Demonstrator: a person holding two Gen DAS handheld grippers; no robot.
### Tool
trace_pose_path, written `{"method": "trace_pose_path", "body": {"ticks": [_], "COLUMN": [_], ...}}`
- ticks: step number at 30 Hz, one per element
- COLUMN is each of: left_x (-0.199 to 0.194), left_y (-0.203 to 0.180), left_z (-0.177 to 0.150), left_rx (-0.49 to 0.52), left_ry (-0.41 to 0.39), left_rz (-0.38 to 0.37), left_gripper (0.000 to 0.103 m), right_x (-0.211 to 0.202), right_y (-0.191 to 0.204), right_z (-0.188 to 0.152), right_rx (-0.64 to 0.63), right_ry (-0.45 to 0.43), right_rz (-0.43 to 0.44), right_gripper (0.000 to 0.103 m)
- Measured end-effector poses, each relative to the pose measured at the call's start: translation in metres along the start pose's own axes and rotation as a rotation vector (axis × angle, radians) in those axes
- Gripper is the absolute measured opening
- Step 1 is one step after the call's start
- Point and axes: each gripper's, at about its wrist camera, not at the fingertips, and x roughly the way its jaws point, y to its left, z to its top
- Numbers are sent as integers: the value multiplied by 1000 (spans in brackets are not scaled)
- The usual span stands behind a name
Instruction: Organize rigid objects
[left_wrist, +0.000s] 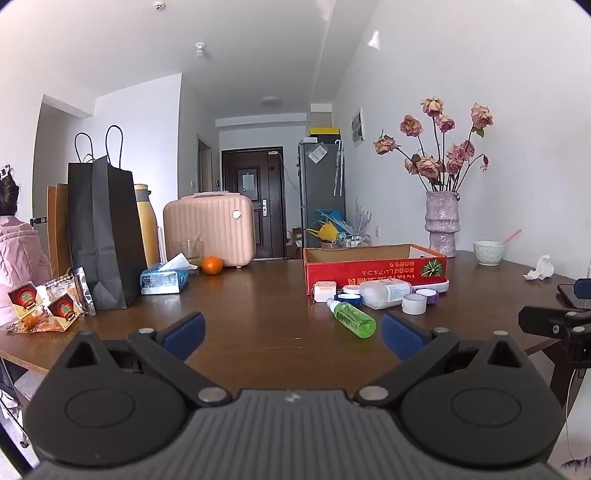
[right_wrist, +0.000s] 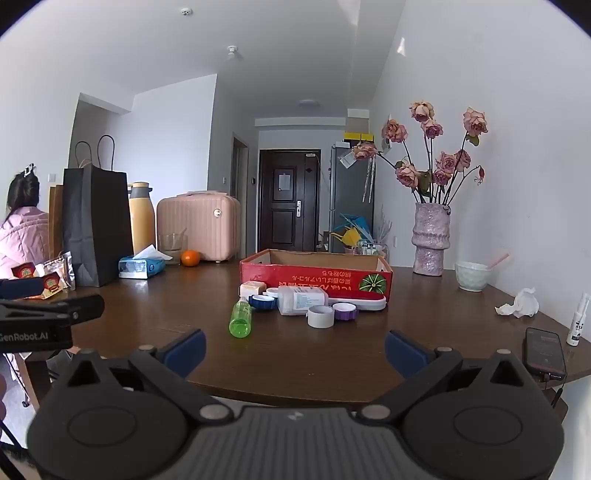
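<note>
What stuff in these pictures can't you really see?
- Inside of the red box: both views, its front wall hides the bottom.
- Label on the clear bottle: both views, print too small to read.
- Person in the pink jacket: left wrist view, cut off by the edge.
- Phone screen: right wrist view, too dark and tilted.
- Bowl contents: rim hides them.

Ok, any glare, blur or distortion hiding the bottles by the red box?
Left wrist: sharp, soft daylight, the green bottle clear; fisheye bends the walls. Right wrist: equally sharp, mild sheen on the table, the red box unobscured; dark corners only.
</note>
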Motion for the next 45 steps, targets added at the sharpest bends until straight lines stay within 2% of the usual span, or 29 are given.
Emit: {"method": "trace_pose_path", "body": {"ticks": [45], "left_x": [-1], "left_y": [1], "left_z": [-1], "left_rx": [0], "left_ry": [-11], "left_rz": [6], "left_gripper": [103], "right_x": [-1], "right_y": [1], "right_z": [-1], "right_rx": [-1], "right_ry": [11], "right_rz": [11], "right_gripper": [103]}}
